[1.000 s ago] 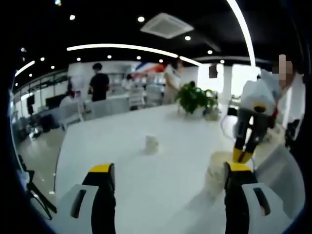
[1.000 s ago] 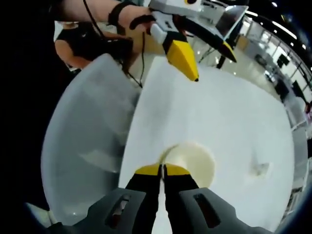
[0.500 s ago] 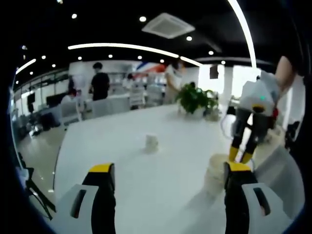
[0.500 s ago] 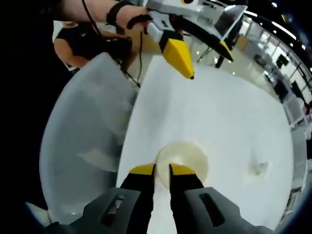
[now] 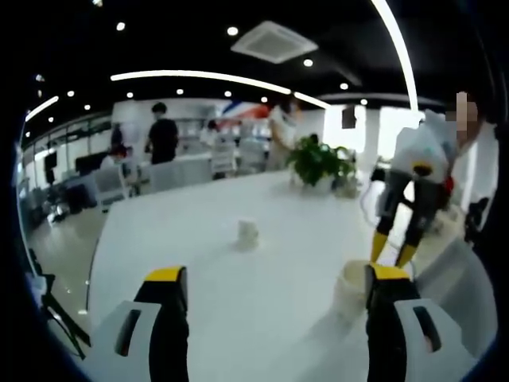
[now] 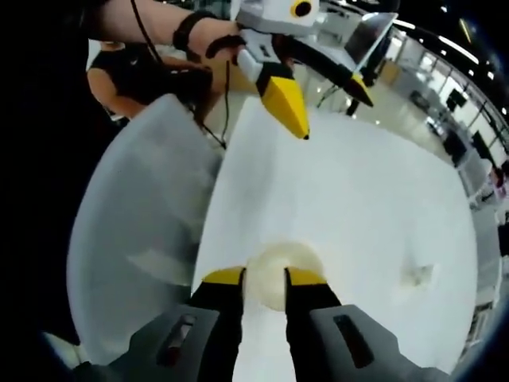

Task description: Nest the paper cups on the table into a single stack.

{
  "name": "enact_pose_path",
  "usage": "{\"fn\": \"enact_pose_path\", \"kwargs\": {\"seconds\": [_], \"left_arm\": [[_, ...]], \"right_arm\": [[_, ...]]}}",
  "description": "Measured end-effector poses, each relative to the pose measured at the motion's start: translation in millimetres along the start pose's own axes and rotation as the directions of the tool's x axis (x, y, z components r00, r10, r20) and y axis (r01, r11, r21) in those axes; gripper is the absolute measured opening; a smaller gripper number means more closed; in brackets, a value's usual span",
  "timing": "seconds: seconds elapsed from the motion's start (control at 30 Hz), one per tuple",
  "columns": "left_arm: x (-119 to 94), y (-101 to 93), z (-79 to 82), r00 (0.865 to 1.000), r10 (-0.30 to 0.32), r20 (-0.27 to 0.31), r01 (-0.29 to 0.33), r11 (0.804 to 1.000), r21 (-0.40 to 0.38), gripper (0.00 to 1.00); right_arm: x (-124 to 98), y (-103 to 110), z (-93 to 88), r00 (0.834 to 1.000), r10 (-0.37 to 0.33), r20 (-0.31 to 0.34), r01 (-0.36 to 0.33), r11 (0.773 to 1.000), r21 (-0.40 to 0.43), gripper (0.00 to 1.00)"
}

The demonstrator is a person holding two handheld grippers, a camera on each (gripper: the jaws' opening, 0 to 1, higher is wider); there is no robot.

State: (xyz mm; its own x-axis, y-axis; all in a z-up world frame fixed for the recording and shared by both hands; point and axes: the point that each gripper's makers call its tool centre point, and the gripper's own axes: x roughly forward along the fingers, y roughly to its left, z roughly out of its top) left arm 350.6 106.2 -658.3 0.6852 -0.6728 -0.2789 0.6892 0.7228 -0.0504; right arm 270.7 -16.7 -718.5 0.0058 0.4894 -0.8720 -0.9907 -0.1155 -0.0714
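Observation:
On the white table [image 5: 199, 239] a short stack of paper cups [image 5: 351, 291] stands just inside the right jaw of my left gripper [image 5: 276, 274], which is open wide and holds nothing. A single paper cup [image 5: 248, 233] stands farther out, in the middle of the table. My right gripper [image 5: 390, 259] hangs open just above the stack. In the right gripper view I look down into the stack [image 6: 276, 270], with my right gripper [image 6: 265, 277] open, a jaw on each side of the rim. The left gripper [image 6: 336, 119] shows at the top and the single cup [image 6: 419, 276] lies off to the right.
A grey chair [image 6: 135, 231] stands against the table's near edge [image 6: 208, 239], by the stack. A potted plant [image 5: 318, 159] sits at the far end of the table. People stand in the office behind. A person's arm [image 6: 159, 24] holds the left gripper.
My right gripper was shut on the rim of the stack's top cup; it has let go, spread its jaws and lifted slightly. The left gripper and both cups have stayed put.

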Motion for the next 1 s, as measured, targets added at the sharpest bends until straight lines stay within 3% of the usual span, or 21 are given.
{"fn": "enact_pose_path", "kwargs": {"seconds": [0.53, 0.8, 1.0], "left_arm": [[-0.8, -1.0, 1.0, 1.0, 0.003, 0.007, -0.003, 1.0, 0.0, 0.92], [-0.7, -2.3, 2.5, 1.0, 0.0, 0.006, 0.0, 1.0, 0.0, 0.92], [-1.0, -1.8, 1.7, 1.0, 0.0, 0.001, 0.0, 1.0, 0.0, 0.92]], "right_arm": [[-5.2, 3.5, 4.7, 0.999, -0.013, 0.033, 0.013, 1.0, 0.007, 0.37], [-5.2, 2.3, 1.7, 0.999, -0.024, 0.025, 0.024, 1.0, 0.002, 0.38], [-11.6, 4.6, 9.9, 0.997, -0.034, 0.066, 0.035, 0.999, -0.008, 0.38]]}}
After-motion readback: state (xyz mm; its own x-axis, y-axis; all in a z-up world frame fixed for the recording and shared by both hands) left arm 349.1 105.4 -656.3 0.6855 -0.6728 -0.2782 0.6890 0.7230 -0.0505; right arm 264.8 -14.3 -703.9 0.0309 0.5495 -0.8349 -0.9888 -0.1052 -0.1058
